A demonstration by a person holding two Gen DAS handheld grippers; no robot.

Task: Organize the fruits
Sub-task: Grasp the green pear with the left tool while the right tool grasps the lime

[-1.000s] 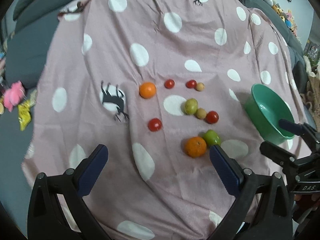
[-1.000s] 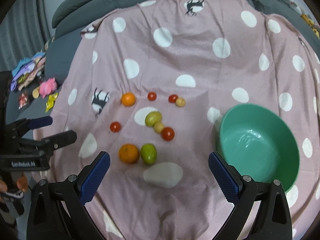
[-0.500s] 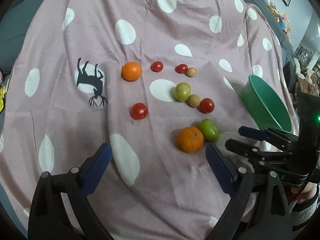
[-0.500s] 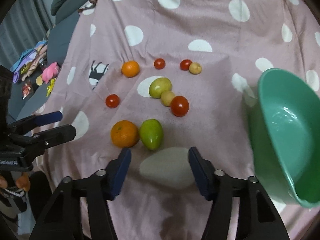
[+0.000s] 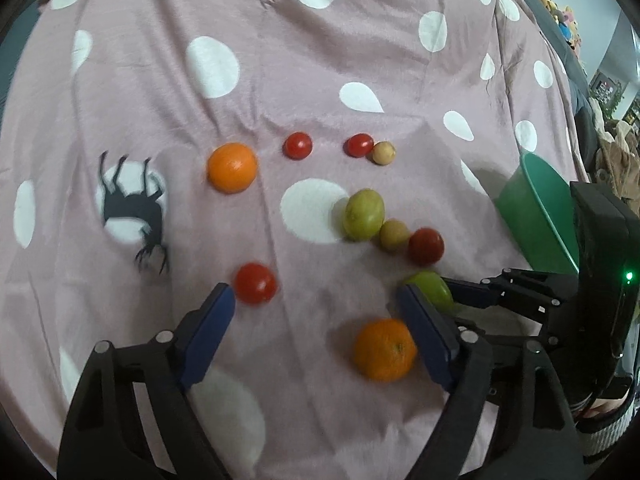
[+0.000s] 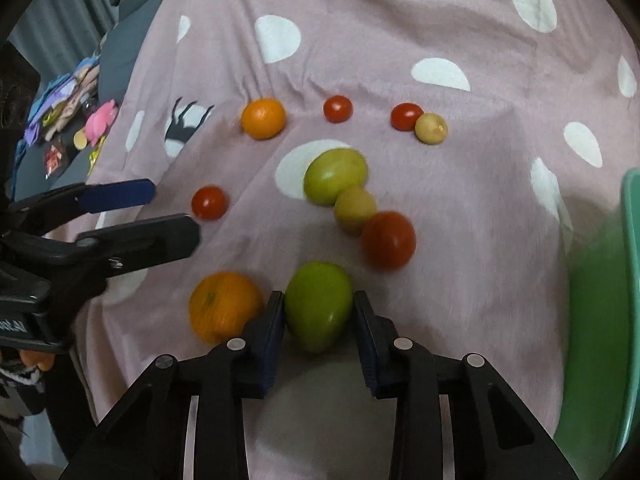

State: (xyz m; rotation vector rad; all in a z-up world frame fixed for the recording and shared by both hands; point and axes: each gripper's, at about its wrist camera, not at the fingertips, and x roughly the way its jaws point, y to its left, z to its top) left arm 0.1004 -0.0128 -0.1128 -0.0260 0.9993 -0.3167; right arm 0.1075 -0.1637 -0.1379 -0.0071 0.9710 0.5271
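Note:
Fruits lie on a pink polka-dot cloth. My right gripper has its blue pads against both sides of a green fruit, which rests on the cloth next to an orange. My left gripper is open above the cloth, with the same orange by its right finger and a red tomato by its left fingertip. A green bowl stands at the right, empty as far as I can see.
Further back lie a second orange, two small tomatoes, a yellow-green fruit, two small tan fruits and a red tomato. Toys and clutter lie off the cloth at left.
Both grippers have moved down and forward toward the fruits. My right gripper has narrowed from wide open and now grips the green fruit. My left gripper stays open.

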